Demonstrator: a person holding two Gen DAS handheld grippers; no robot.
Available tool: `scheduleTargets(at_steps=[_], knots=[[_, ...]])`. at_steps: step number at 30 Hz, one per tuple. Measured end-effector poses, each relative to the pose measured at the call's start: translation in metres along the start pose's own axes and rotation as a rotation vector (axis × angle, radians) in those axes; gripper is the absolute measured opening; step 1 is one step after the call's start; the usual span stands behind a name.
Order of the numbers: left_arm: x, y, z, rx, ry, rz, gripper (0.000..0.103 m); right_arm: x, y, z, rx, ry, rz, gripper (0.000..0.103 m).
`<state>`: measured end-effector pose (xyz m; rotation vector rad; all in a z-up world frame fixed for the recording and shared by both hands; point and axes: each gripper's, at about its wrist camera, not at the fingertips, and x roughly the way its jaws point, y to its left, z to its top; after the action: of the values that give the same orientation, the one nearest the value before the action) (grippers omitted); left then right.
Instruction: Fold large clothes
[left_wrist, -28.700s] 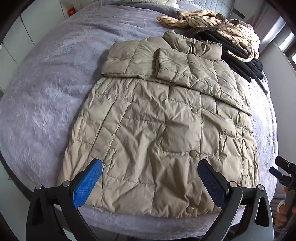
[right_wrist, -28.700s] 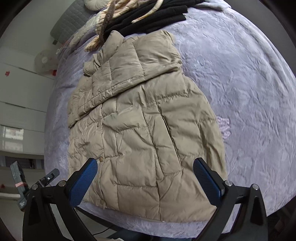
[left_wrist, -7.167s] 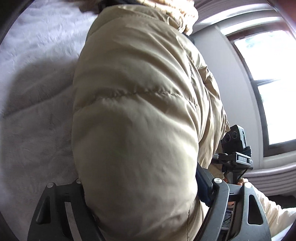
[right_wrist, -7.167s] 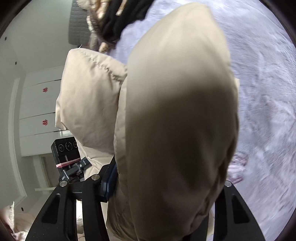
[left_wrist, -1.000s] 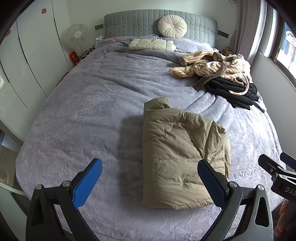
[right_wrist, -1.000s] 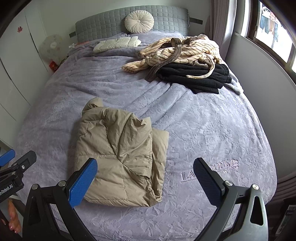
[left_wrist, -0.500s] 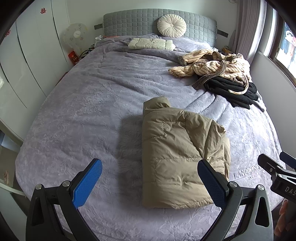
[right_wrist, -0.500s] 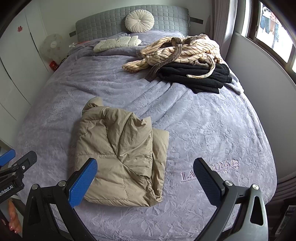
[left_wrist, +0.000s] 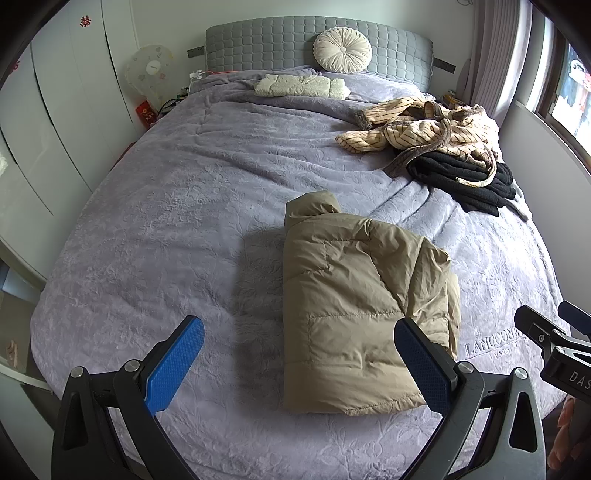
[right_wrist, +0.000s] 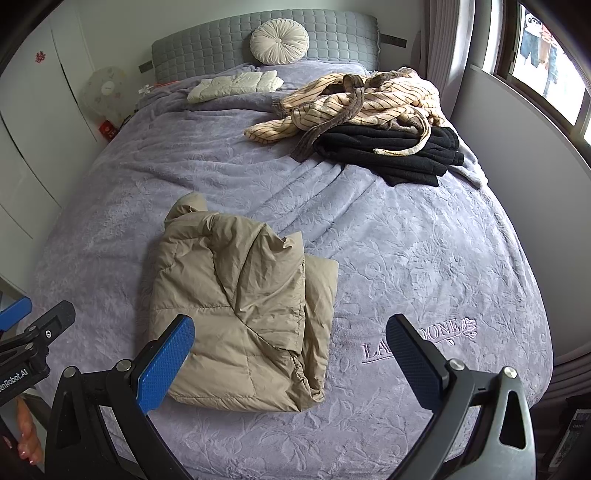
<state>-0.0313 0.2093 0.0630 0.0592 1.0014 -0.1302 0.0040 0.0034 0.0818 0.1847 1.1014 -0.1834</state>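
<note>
Left claw (left_wrist: 299, 356): jaws spread wide, nothing between them, held above the near edge of the bed (left_wrist: 166, 206). Right claw (right_wrist: 291, 352): likewise released and empty. Just beyond both lies the tan puffer jacket (left_wrist: 354, 306) — folded into a compact bundle on the purple bedspread, collar end toward the headboard, one loose flap on its right side. This garment appears finished, apart from possible tidying. Further back, a striped robe (right_wrist: 354, 103) sits tangled over a black garment (right_wrist: 399, 151) — both apparently not folded, so the task is judged partly complete.
</note>
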Motion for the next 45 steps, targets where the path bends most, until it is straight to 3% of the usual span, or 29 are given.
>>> scheduleTargets(at_steps=[45], knots=[[0.0049, 0.0014, -0.0012, 0.002, 0.006, 0.000, 0.103, -0.0006, -0.0008, 0.0003, -0.003, 0.004, 0.006, 0.103]])
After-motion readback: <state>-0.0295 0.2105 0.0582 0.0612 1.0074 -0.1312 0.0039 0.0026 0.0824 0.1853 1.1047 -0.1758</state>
